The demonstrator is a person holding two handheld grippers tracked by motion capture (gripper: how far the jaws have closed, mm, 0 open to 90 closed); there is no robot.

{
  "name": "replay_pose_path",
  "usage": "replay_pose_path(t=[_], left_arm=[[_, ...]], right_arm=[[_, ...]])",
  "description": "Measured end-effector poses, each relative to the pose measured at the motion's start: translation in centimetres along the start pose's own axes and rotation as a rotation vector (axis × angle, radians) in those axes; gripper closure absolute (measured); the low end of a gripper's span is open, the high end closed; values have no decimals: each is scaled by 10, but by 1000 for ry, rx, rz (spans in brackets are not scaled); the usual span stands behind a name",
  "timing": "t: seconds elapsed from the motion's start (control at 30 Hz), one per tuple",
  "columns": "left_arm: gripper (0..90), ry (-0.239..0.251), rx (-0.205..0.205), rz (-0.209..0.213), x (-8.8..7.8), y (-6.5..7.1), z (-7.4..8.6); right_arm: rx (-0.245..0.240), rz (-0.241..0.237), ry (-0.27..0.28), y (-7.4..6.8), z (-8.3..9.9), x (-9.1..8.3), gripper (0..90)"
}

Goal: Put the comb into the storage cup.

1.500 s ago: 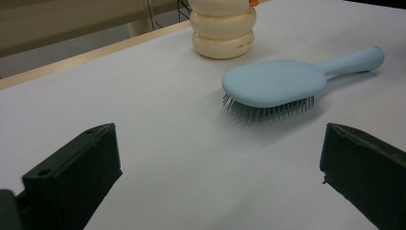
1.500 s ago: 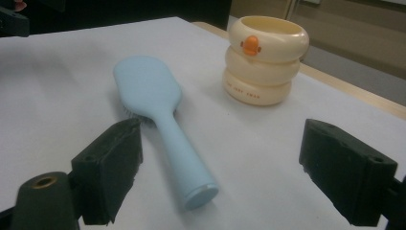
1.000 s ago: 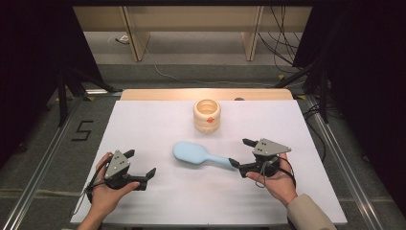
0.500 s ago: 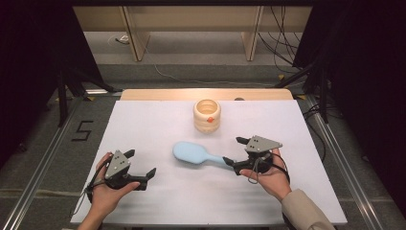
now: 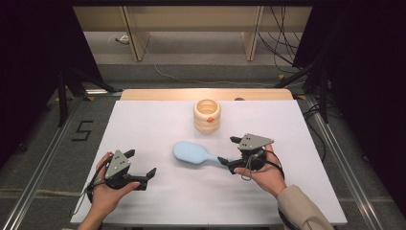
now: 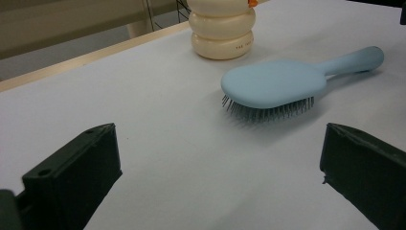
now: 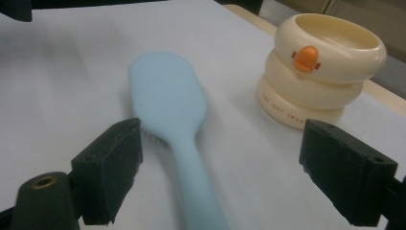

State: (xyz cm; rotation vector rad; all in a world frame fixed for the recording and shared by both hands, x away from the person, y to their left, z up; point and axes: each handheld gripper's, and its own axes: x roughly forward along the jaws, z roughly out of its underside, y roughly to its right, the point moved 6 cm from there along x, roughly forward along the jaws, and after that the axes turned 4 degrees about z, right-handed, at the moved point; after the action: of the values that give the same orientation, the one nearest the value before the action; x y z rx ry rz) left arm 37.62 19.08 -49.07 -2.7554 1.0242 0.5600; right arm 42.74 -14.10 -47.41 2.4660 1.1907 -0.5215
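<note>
Between the wide-apart jaws of the right gripper point(image 7: 221, 179) runs the slim handle of the pale blue plastic hairbrush point(image 7: 174, 120), untouched by either black pad. The brush lies bristles down near the middle of the white table point(image 5: 143, 115), its oval head towards the left edge and its handle towards the right. It looks light and stiff, with a smooth, rounded back that would likely slide in a pinch; the narrow handle is the better place to close on, near the neck where head and handle meet, so the head's weight does not tip it. The bristles seem springy and best left alone. Beyond it, towards the far edge, stands a cream ringed plastic cup with an orange duck bill point(image 5: 207, 116), well apart from the brush. Near the front left corner, the left gripper point(image 5: 142, 167) rests with jaws spread, empty, pointing at the brush head.
</note>
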Motion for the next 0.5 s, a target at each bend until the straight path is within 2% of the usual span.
replay_pose_path(t=[0.5], left_arm=[[0, 2, 1, 1, 0, 0, 0]], right_arm=[[-27, -40, -43, -3, -6, 14, 159]])
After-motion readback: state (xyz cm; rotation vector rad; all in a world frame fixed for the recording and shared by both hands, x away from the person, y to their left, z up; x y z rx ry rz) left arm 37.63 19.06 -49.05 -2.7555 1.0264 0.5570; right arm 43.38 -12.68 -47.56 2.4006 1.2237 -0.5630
